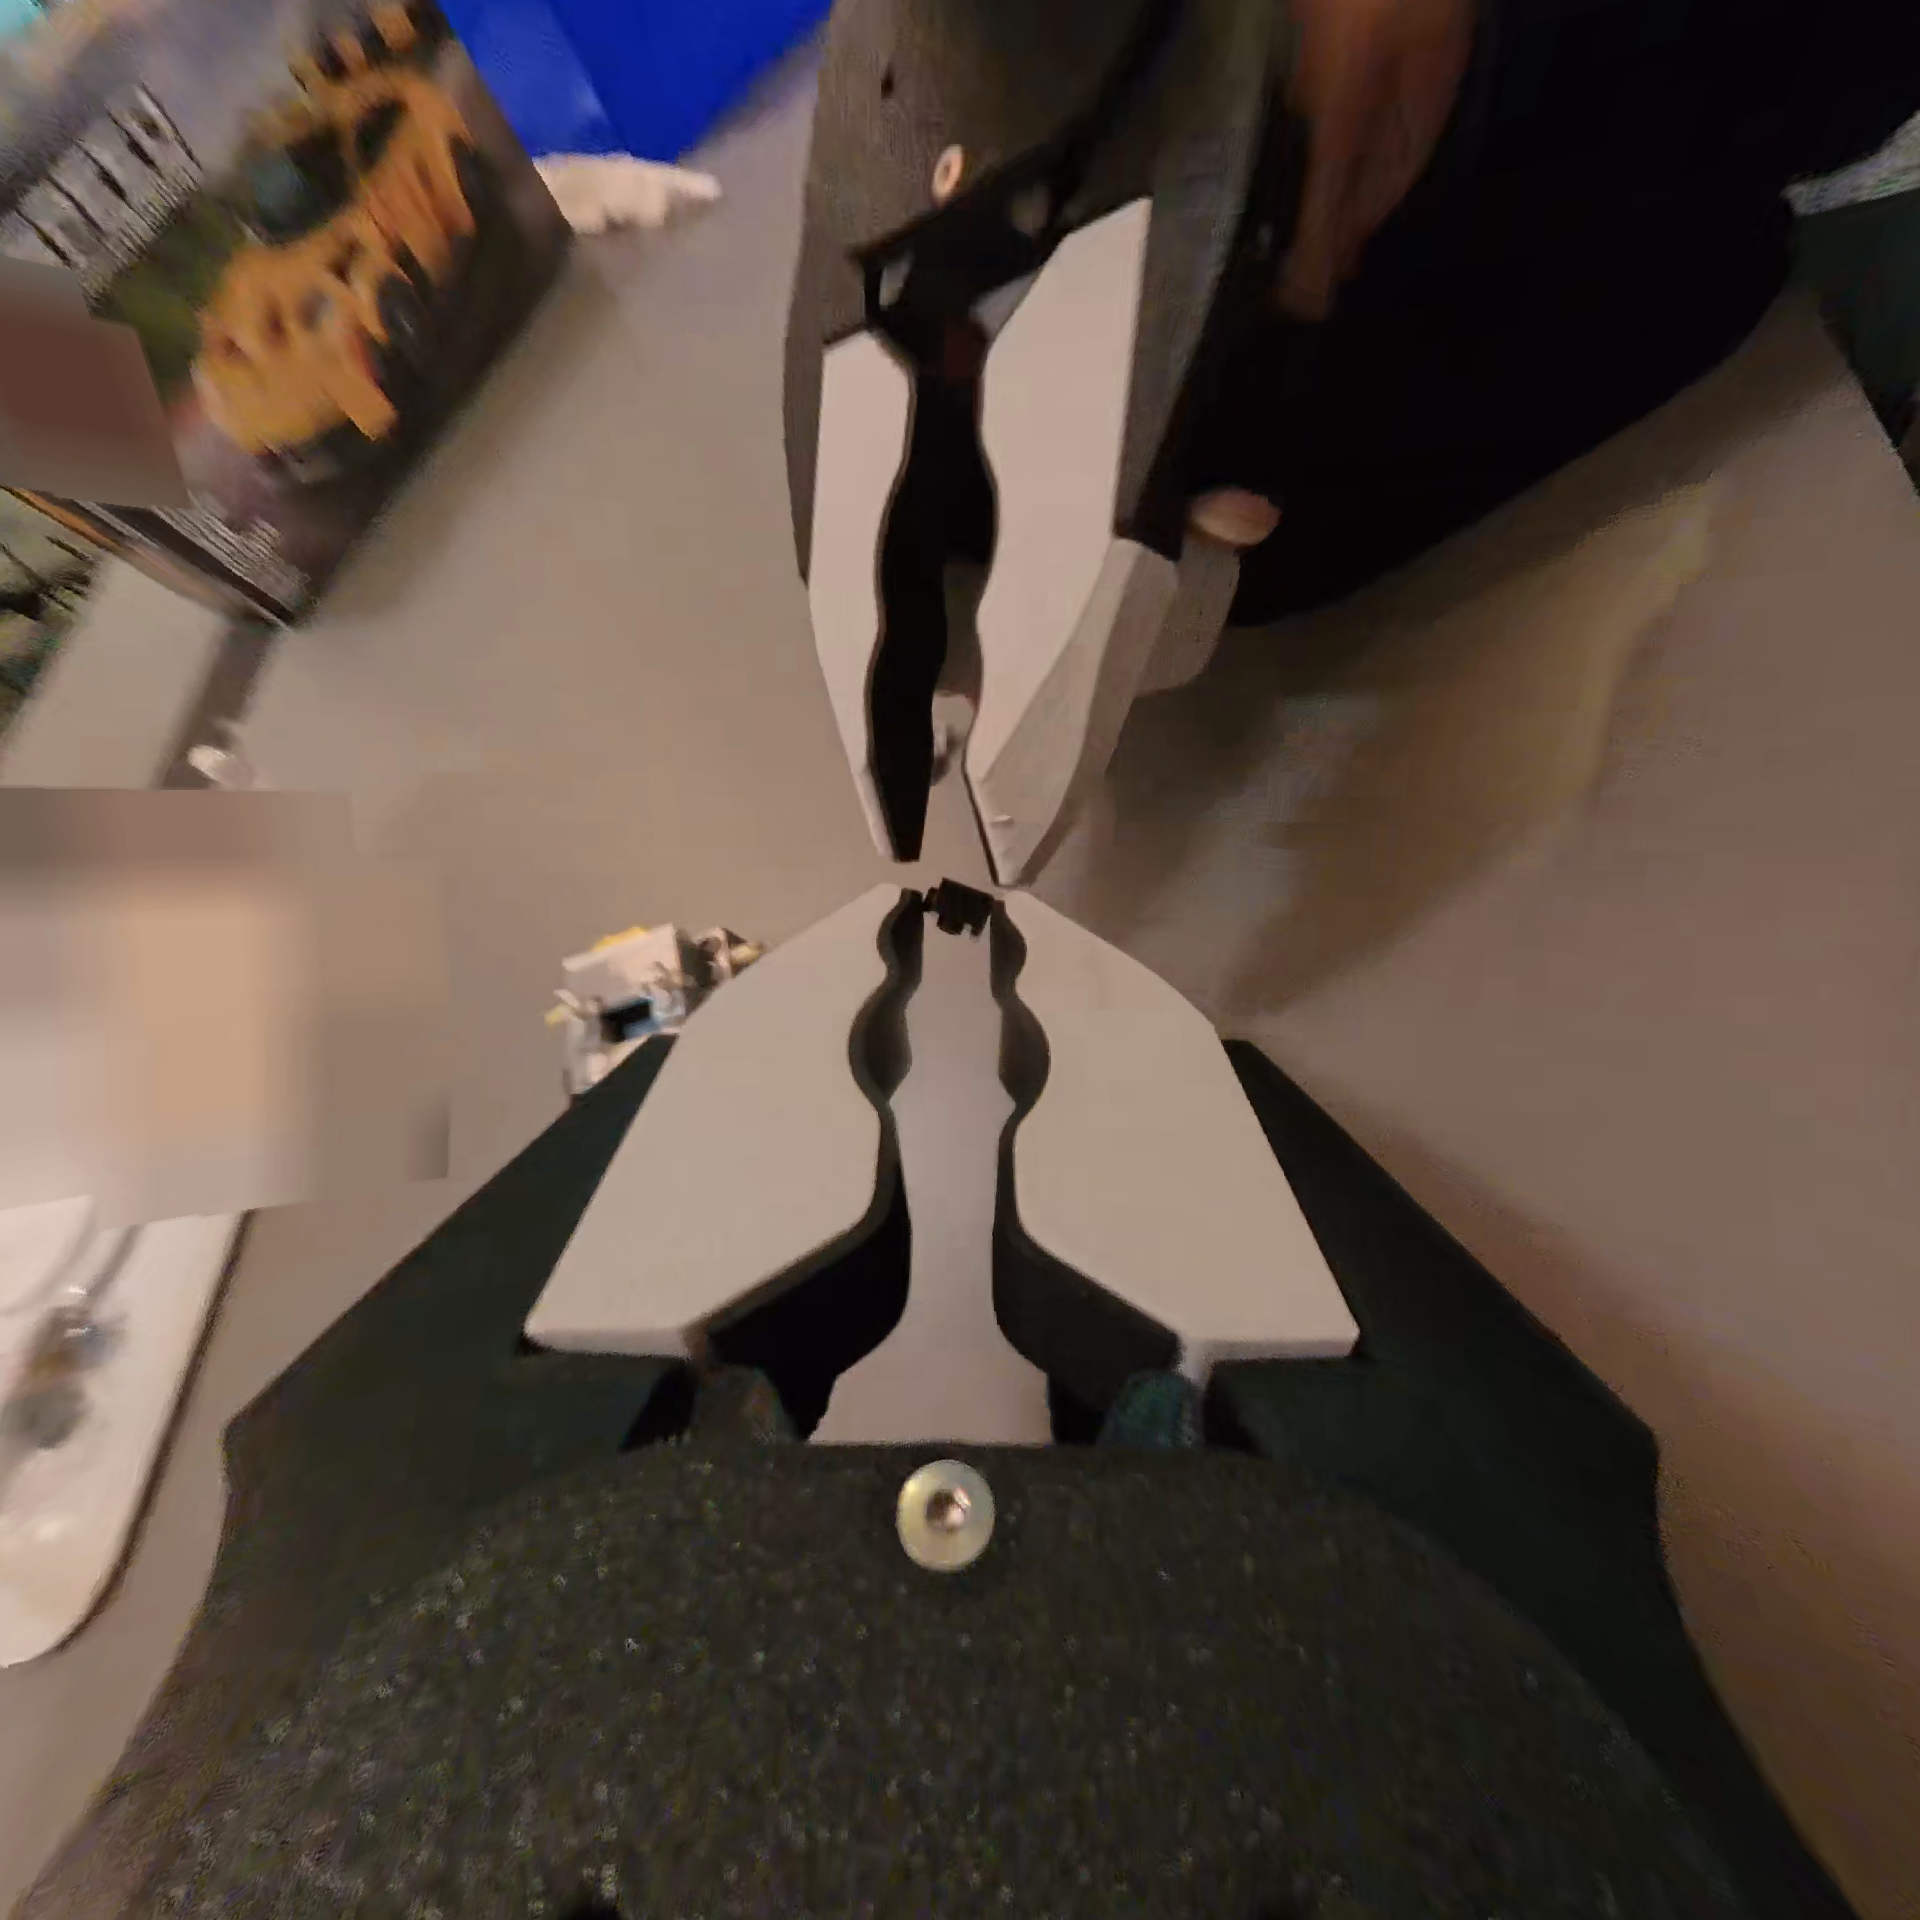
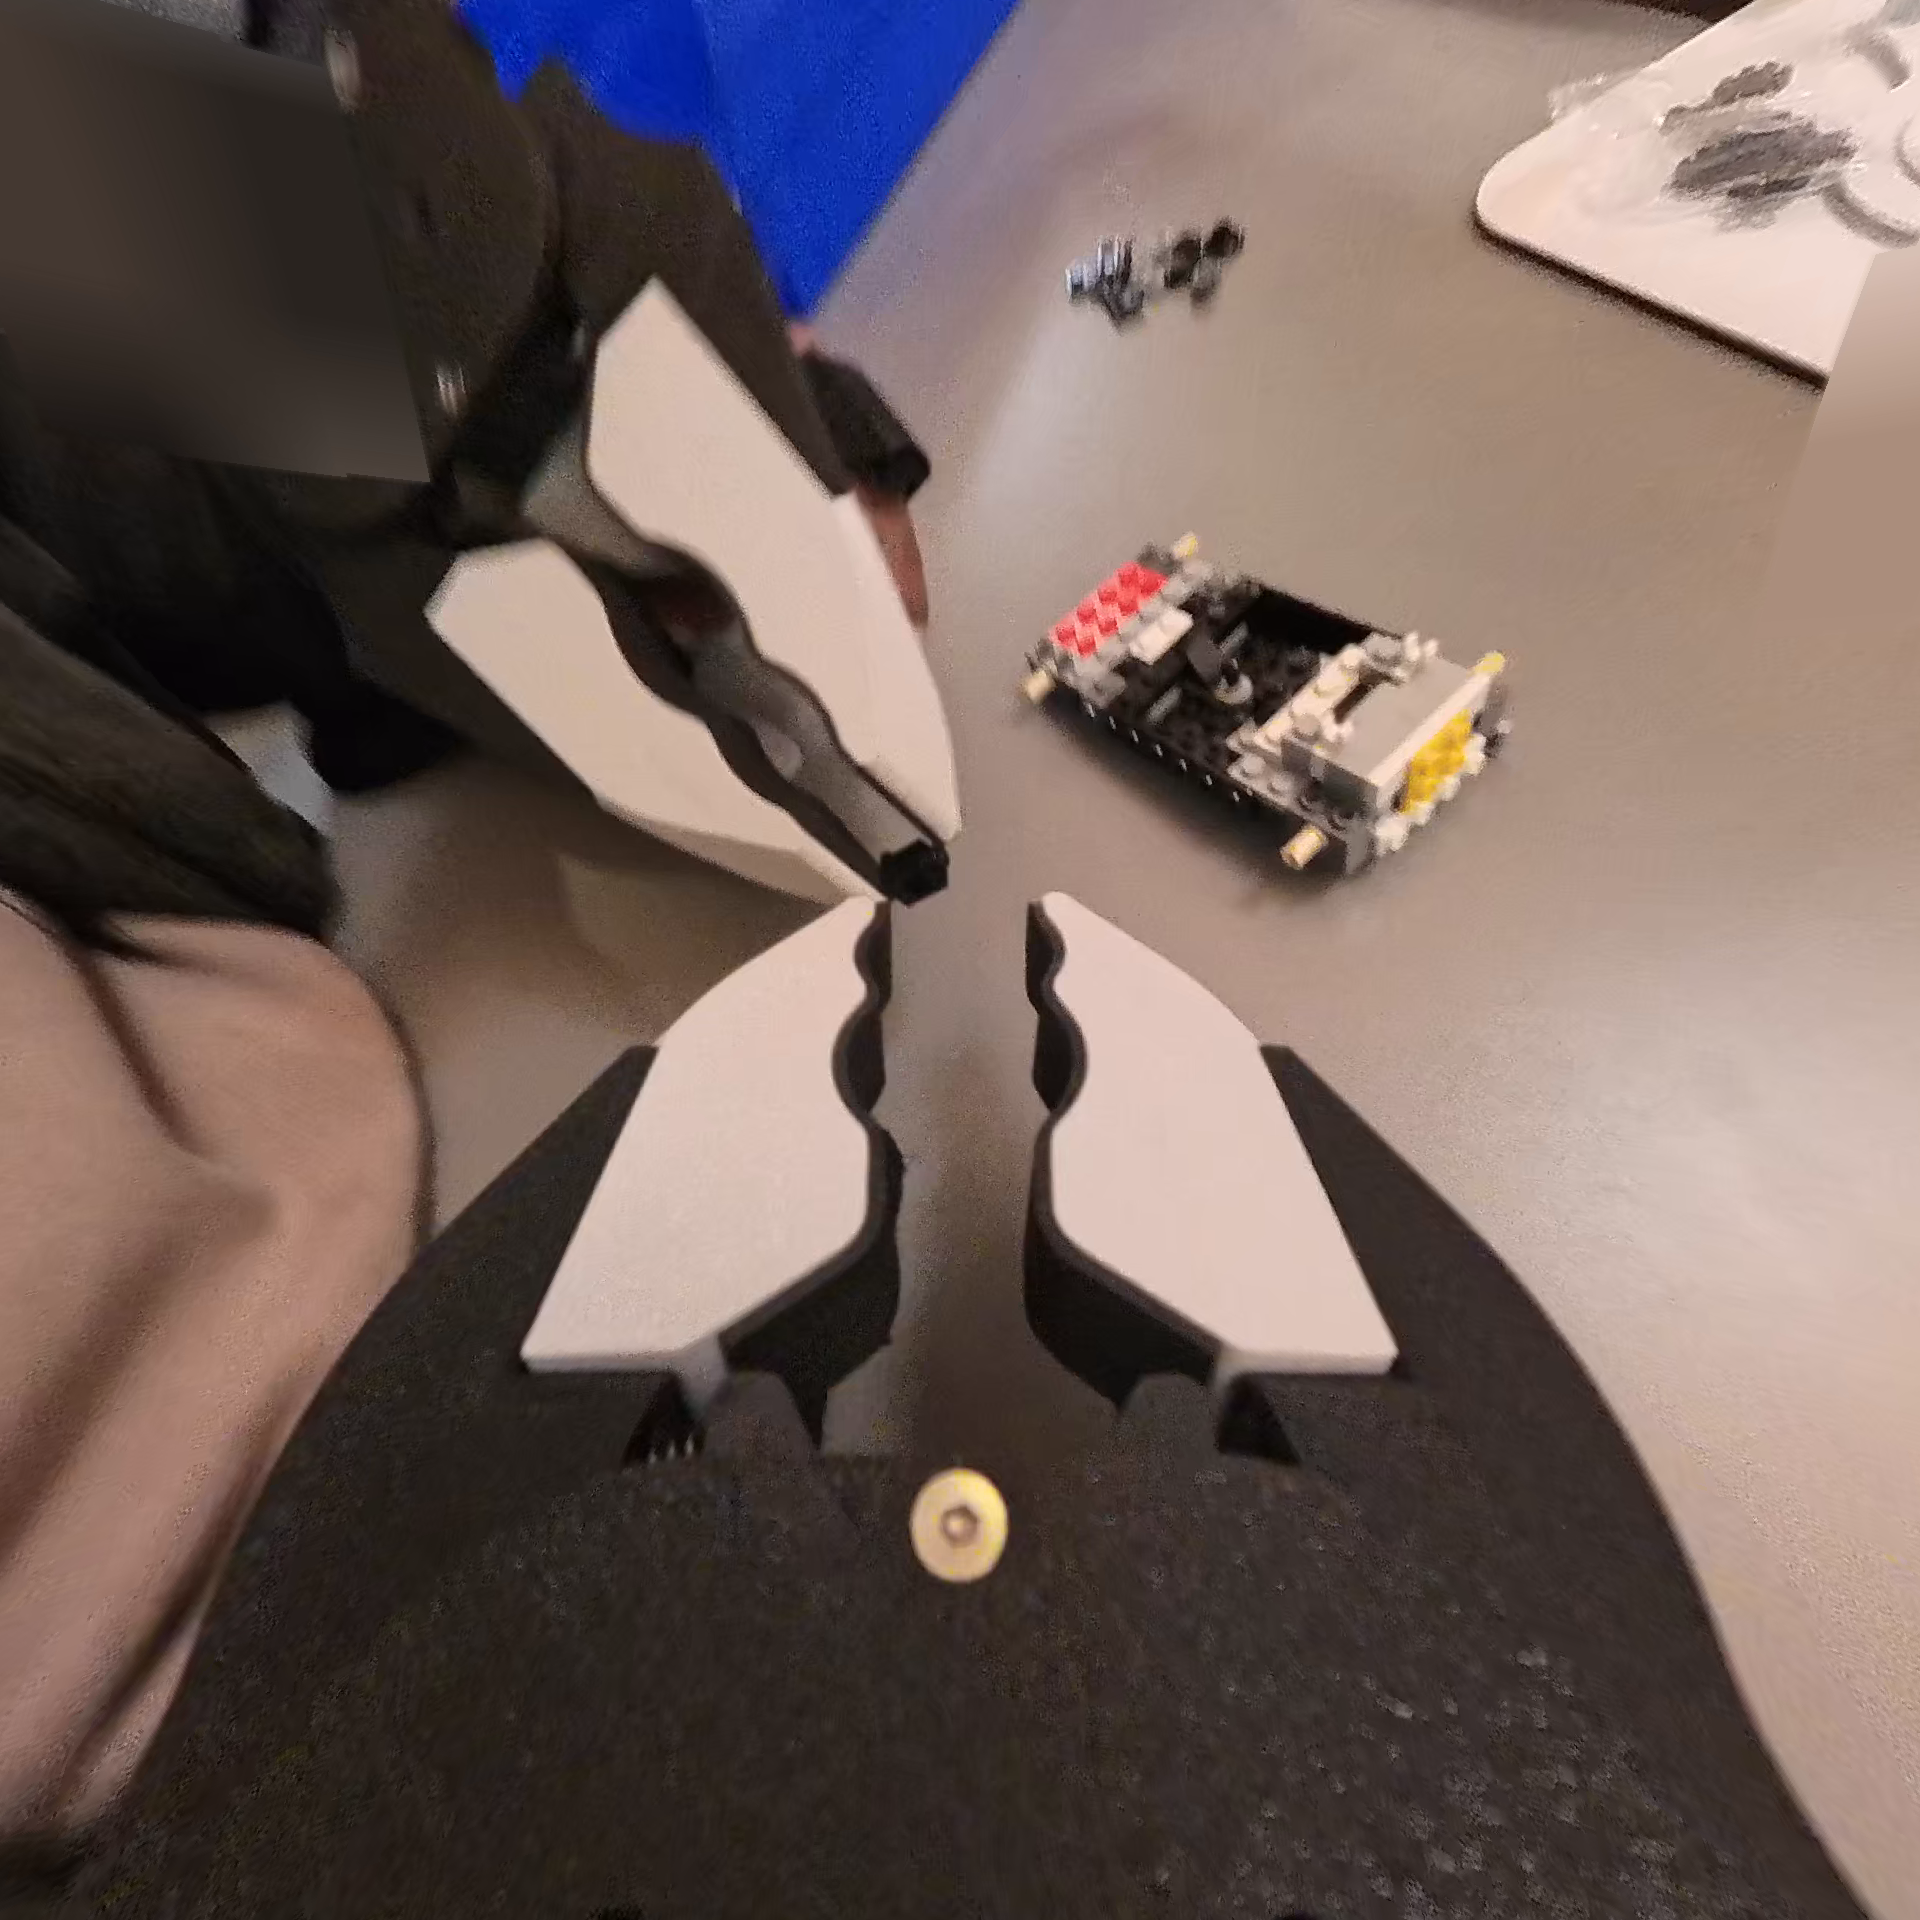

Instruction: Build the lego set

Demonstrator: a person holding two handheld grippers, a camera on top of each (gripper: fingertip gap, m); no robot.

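Note:
My left gripper (image 1: 951, 906) is shut on a small black lego piece (image 1: 961, 906) at its fingertips, held above the grey table. In the right wrist view the left gripper (image 2: 920, 868) comes in from the upper left with the black piece (image 2: 914, 871) at its tip. My right gripper (image 2: 961, 914) is open and empty, its left fingertip just below the piece. In the left wrist view the right gripper (image 1: 951, 862) points down, tip to tip with the left one. The part-built lego model (image 2: 1268, 696), black and grey with red and yellow studs, lies on the table beyond; it is half hidden in the left wrist view (image 1: 634, 1003).
Loose black pieces (image 2: 1153, 260) lie farther back. A white tray (image 2: 1621, 281) with bagged parts is at the back right; it also shows in the left wrist view (image 1: 177, 1309). The lego box (image 1: 312, 260) stands at the left. A blue object (image 2: 790, 125) is behind.

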